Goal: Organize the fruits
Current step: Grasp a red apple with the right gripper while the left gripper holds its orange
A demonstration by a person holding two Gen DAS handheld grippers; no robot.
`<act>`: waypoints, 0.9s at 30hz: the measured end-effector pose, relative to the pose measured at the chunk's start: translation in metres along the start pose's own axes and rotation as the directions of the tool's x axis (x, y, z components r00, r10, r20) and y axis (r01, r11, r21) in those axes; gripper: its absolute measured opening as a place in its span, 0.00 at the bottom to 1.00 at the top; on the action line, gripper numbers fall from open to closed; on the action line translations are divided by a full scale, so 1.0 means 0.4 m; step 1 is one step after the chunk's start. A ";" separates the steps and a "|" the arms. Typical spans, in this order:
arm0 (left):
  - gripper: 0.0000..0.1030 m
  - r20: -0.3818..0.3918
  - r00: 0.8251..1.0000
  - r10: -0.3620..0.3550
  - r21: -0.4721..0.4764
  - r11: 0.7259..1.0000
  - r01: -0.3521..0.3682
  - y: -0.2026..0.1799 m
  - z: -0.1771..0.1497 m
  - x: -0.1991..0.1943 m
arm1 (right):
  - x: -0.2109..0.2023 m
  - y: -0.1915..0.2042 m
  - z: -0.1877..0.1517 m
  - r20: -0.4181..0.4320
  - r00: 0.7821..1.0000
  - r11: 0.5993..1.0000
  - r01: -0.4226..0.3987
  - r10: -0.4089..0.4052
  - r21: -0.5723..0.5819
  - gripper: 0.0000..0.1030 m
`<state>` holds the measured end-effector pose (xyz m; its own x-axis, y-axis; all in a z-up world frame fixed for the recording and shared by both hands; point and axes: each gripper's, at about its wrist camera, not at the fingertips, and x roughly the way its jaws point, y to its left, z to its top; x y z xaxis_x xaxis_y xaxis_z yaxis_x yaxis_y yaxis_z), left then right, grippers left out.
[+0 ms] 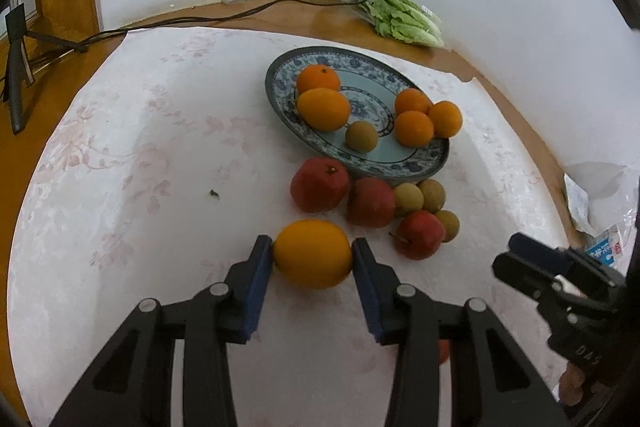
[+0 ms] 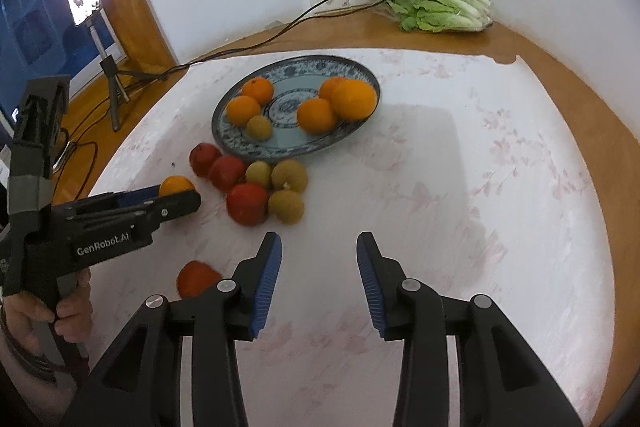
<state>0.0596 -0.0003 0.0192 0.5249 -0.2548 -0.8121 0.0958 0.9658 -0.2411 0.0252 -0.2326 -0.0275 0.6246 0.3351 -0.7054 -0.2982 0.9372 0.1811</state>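
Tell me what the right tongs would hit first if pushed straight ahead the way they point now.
Probably just the bare tablecloth. The right tongs stand open and empty, tilted down at the cloth; the plate and the brown fruit lie left of that line. Depth is hard to judge.

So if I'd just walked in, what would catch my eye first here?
Probably the blue-patterned plate near the middle of the white cloth, loaded with oranges and one small brownish fruit. Just in front of it huddles a cluster of red fruits and more small brown ones, lying on the cloth. Nearest, the left gripper has its blue jaws pressed on either side of an orange fruit, while the right gripper is open over bare cloth.
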 end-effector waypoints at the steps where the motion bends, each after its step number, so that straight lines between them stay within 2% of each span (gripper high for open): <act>1: 0.41 0.005 1.000 -0.007 -0.003 1.000 0.007 0.003 -0.002 -0.009 | 0.000 0.003 -0.002 -0.001 1.000 1.000 -0.005 0.005 0.001 0.39; 19: 0.41 0.043 0.999 0.000 -0.025 1.000 0.001 0.037 -0.014 -0.094 | -0.022 0.090 -0.031 0.021 0.995 0.995 -0.103 0.102 0.015 0.43; 27: 0.41 0.045 0.999 0.003 -0.037 0.999 -0.002 0.052 -0.021 -0.098 | 0.004 0.153 -0.052 0.002 0.994 0.992 -0.113 0.114 -0.054 0.43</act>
<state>0.0340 0.0295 0.0414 0.5626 -0.2492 -0.7883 0.0632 0.9637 -0.2595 -0.0071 -0.1769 -0.0319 0.5884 0.4397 -0.6785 -0.4056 0.8865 0.2227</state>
